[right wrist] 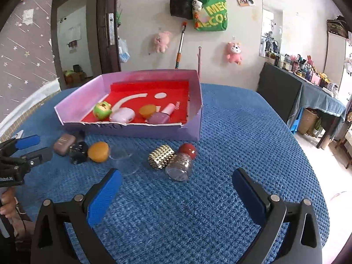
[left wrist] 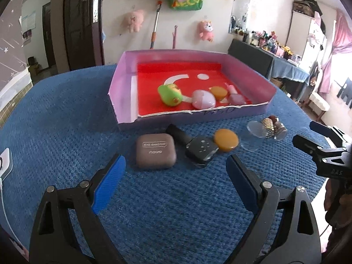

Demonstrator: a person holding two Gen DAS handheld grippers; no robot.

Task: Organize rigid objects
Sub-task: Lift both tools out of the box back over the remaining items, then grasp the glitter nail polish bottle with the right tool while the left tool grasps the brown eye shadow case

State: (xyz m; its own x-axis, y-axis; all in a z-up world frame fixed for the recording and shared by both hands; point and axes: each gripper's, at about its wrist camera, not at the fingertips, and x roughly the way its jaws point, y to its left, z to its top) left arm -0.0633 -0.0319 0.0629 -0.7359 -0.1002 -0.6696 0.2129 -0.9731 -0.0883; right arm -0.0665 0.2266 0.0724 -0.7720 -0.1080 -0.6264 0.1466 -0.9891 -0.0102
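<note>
A purple box (left wrist: 123,92) (right wrist: 193,127) with a red floor holds a green toy (left wrist: 169,95) (right wrist: 101,110), a pink case (left wrist: 203,100), an orange disc and a pink nail polish (right wrist: 161,115). In front of it on the blue cloth lie a brown eyeshadow case (left wrist: 155,150) (right wrist: 64,143), a black bottle (left wrist: 193,144) (right wrist: 78,150), an orange disc (left wrist: 226,140) (right wrist: 99,151), a clear lid (left wrist: 256,128) (right wrist: 125,159), a gold studded cap (right wrist: 160,156) and a red-capped glass jar (right wrist: 181,161). My left gripper (left wrist: 176,165) is open just short of the eyeshadow case. My right gripper (right wrist: 176,180) is open near the jar.
The blue-covered table (left wrist: 66,110) drops off at the right edge (right wrist: 308,154). A white object (left wrist: 4,160) lies at the table's left. A dark table with clutter (right wrist: 308,83) stands at the right; toys and bags hang on the wall behind.
</note>
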